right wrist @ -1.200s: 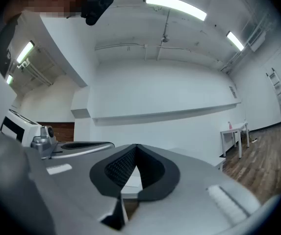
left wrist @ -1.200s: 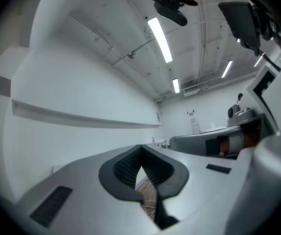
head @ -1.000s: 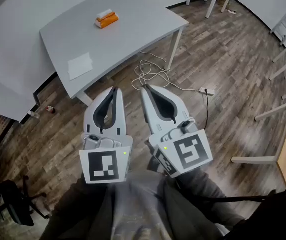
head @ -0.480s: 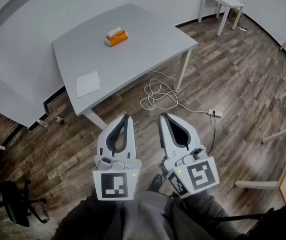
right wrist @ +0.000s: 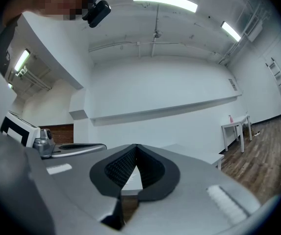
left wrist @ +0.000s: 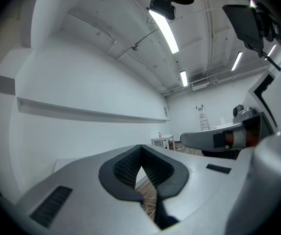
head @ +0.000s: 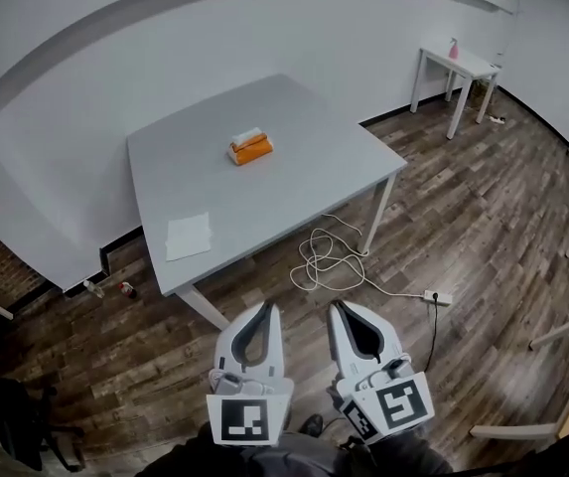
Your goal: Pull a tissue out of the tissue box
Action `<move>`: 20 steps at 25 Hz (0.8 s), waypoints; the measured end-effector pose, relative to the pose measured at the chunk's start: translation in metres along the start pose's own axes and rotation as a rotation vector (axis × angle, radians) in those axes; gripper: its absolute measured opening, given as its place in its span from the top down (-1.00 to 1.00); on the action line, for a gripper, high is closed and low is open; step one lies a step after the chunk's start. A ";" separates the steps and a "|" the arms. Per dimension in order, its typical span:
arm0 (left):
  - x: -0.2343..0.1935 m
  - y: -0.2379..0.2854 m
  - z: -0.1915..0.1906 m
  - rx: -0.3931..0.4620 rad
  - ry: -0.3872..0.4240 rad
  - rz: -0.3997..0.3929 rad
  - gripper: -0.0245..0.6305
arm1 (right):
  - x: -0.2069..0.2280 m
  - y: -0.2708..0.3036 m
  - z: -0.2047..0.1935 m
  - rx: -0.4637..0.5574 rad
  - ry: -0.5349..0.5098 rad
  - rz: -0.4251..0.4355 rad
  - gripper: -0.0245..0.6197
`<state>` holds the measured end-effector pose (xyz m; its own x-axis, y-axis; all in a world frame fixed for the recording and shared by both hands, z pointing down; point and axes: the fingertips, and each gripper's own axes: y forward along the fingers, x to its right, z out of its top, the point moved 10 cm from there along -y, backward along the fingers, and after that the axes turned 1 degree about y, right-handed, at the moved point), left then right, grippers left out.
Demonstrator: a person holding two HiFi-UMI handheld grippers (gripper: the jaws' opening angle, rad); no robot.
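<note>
Far left of the head view: a black wheeled office chair (head: 16,415) on the dark wood-plank floor (head: 483,197), well apart from the work. Moving right, finds a flat white sheet of paper (head: 188,236) lying near the front-left edge of the square grey table (head: 314,172). Further in, near the table's middle, spots the orange tissue box (head: 251,150) with a white tissue (head: 247,136) poking from its top: upright, untouched, well apart from both tools.

Below the table's near corner, holds the white left gripper (head: 266,306) low and level, jaws pressed together with nothing between them; reads the same in the left gripper view. Just beside it, carries the white right gripper (head: 335,305) the same way, tips meeting and empty, likewise plain in the right gripper view.

Right again: passes a loose coil of white cable (head: 329,263) on the floor by the table leg, then a small white side table (head: 460,66) against the back wall.

Judged as the approach step, with no reach begun and no tissue drawn. Next calls for closing in on the table, stepping clear of the cable, parting one pair of jaws, lowering over the box and pinching the raised tissue near its top. Probably also worth bracing the light box with the other tool, to stop the box lifting with the pull.
</note>
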<state>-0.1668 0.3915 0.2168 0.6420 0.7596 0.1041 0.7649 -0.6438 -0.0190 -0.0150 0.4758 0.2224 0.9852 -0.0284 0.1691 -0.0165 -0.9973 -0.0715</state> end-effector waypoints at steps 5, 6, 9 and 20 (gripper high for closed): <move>-0.025 0.043 -0.014 -0.002 -0.025 0.029 0.93 | 0.017 0.044 -0.010 -0.022 0.006 0.019 0.92; -0.032 0.053 -0.016 0.000 -0.029 0.034 0.93 | 0.021 0.058 -0.012 -0.024 0.007 0.025 0.92; -0.057 0.092 -0.025 -0.011 -0.044 0.044 0.93 | 0.036 0.106 -0.017 -0.030 0.007 0.036 0.92; -0.153 0.237 -0.051 -0.049 -0.053 0.017 0.93 | 0.089 0.273 -0.030 -0.087 0.029 0.017 0.92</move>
<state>-0.0865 0.1186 0.2469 0.6579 0.7513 0.0518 0.7510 -0.6596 0.0284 0.0628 0.1992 0.2477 0.9794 -0.0460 0.1966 -0.0491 -0.9987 0.0108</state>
